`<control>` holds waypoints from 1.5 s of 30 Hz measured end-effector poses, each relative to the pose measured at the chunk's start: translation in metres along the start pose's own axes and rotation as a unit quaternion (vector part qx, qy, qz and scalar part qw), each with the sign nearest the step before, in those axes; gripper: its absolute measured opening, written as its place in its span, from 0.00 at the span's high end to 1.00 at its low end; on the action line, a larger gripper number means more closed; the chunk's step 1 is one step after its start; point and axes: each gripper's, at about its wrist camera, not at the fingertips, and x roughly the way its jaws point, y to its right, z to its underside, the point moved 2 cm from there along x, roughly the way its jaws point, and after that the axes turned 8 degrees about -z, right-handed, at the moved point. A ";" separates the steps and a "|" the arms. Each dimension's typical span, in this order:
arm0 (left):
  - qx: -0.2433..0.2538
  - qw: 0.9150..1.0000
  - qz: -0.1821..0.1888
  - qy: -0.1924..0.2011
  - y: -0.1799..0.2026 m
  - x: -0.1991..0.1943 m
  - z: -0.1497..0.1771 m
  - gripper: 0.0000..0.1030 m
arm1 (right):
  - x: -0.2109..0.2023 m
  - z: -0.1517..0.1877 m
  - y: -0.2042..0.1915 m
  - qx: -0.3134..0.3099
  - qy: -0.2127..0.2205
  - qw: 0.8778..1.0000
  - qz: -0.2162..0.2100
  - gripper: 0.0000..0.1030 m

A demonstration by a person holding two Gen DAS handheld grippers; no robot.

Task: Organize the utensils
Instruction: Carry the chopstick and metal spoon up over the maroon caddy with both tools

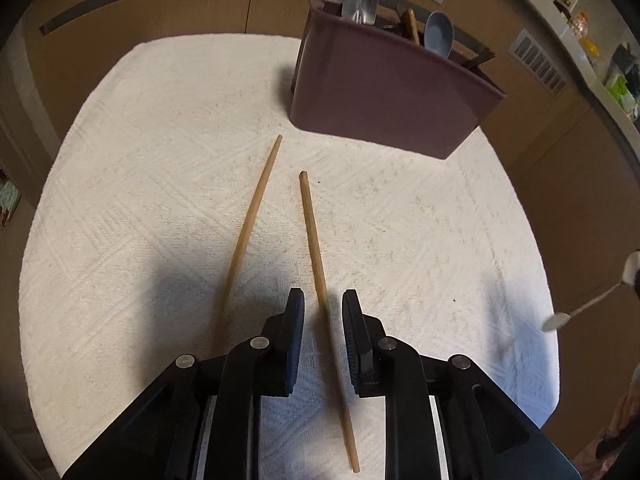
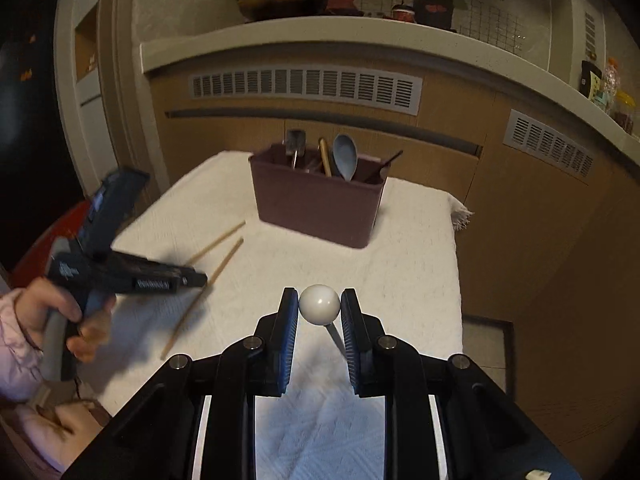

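Two wooden chopsticks lie on the white cloth. My left gripper (image 1: 323,300) is open, its jaws on either side of the right chopstick (image 1: 320,276), low over the cloth; the left chopstick (image 1: 252,216) lies just outside the left finger. My right gripper (image 2: 319,300) is shut on a white spoon (image 2: 320,304), held above the cloth; the spoon also shows at the right edge of the left wrist view (image 1: 592,302). The maroon utensil holder (image 2: 320,204) stands at the far side, also in the left wrist view (image 1: 392,92). The left gripper (image 2: 200,279) shows from the side in the right wrist view.
The holder contains a blue spoon (image 2: 346,156), a metal spatula (image 2: 296,142), a wooden handle (image 2: 325,156) and a dark utensil. The white cloth (image 1: 140,160) covers a small table. Wooden cabinets with vents (image 2: 308,88) stand behind.
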 end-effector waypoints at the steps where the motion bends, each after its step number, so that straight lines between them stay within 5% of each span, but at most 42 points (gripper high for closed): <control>1: 0.000 1.000 -0.004 -0.015 0.001 0.005 -0.005 0.80 | -0.001 -0.007 0.005 0.006 0.007 1.000 -0.006 0.81; 8: 0.061 0.995 -0.056 -0.050 0.026 0.024 -0.037 0.81 | 0.008 -0.014 0.017 0.028 0.013 0.999 -0.007 0.81; 11: 0.092 0.993 -0.070 -0.026 0.036 0.023 -0.031 0.93 | 0.009 -0.012 0.017 0.029 0.016 0.999 -0.009 0.85; 14: 0.089 0.993 -0.074 0.021 0.035 0.010 -0.015 0.95 | 0.006 -0.012 0.017 0.036 0.025 0.999 -0.016 0.85; 19: 0.025 0.994 -0.008 0.103 0.020 -0.033 0.012 0.95 | 0.002 -0.010 0.014 0.027 0.022 0.999 -0.019 0.89; 23: -0.012 0.979 -0.006 0.204 0.006 -0.079 0.026 0.95 | 0.008 0.016 0.008 -0.006 -0.020 1.000 0.005 0.80; 30: -0.031 0.957 -0.010 0.288 -0.005 -0.124 0.020 0.95 | 0.038 0.092 -0.024 -0.006 -0.106 0.994 -0.015 0.70; 33: -0.029 0.957 -0.010 0.289 -0.007 -0.129 0.017 0.95 | 0.050 0.096 -0.033 -0.004 -0.110 0.994 0.006 0.65; 39: -0.057 0.975 -0.002 0.216 -0.024 -0.104 0.020 0.95 | 0.071 0.098 -0.031 0.018 -0.139 0.990 -0.006 0.63; 42: -0.071 0.982 0.010 0.176 -0.029 -0.088 0.023 0.93 | 0.074 0.099 -0.030 0.026 -0.146 0.989 -0.014 0.80; 45: -0.069 0.988 0.012 0.141 -0.028 -0.074 0.022 0.93 | 0.063 0.091 -0.031 0.000 -0.137 0.991 0.006 0.81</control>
